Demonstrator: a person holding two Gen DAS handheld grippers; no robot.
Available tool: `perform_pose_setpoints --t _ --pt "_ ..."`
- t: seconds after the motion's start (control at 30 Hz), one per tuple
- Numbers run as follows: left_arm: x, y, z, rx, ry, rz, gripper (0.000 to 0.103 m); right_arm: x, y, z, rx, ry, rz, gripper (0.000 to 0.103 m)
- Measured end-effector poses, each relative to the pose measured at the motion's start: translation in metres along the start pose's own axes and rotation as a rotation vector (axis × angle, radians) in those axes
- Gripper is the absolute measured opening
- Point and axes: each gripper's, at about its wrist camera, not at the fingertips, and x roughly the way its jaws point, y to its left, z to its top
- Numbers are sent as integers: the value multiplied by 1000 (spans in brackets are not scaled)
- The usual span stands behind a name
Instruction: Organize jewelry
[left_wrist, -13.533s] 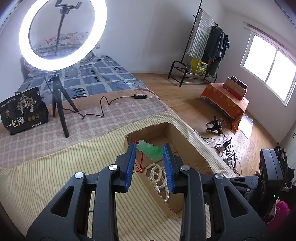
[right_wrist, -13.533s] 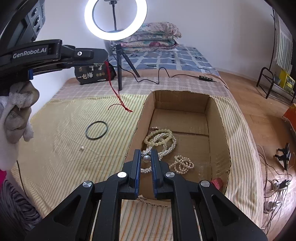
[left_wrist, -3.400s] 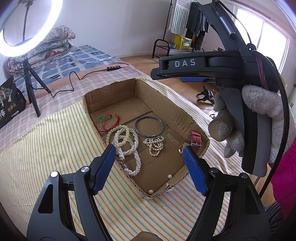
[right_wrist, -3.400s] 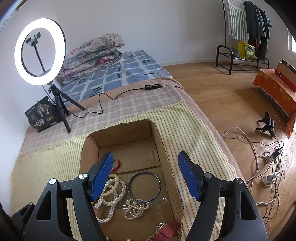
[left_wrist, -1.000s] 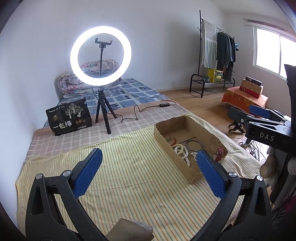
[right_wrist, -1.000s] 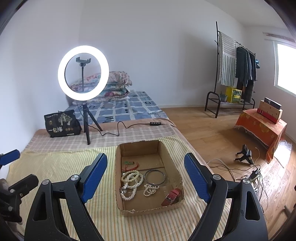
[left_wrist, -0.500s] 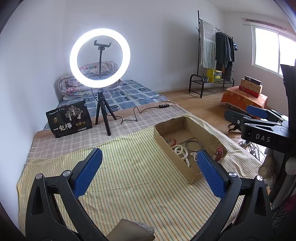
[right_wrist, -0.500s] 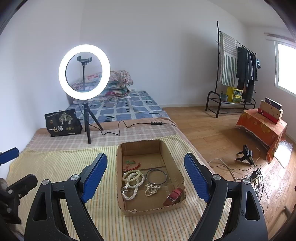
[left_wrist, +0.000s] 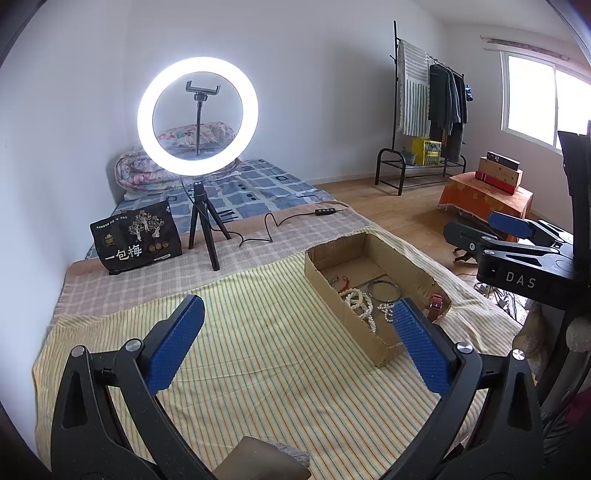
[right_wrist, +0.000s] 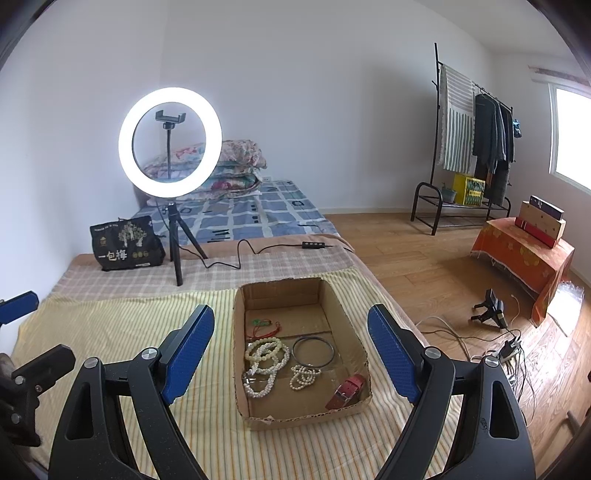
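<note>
**Jewelry in the box, both grippers empty**

The left gripper (left_wrist: 295, 339) and right gripper (right_wrist: 291, 347) hang spread wide above the striped cloth (right_wrist: 122, 332), gripping nothing. Beads (right_wrist: 264, 356), bangle (right_wrist: 313, 351) and red strap (right_wrist: 347, 391) lie in the box (right_wrist: 242, 325).

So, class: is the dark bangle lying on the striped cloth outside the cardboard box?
No, the dark bangle lies inside the cardboard box, beside the pearl strands.
</note>
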Motion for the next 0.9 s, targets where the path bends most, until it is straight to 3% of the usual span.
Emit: perform_pose_setpoints --t 0.9 --pt "-2 -8 -1 5 -15 10 103 0 3 -2 -8 9 5 85"
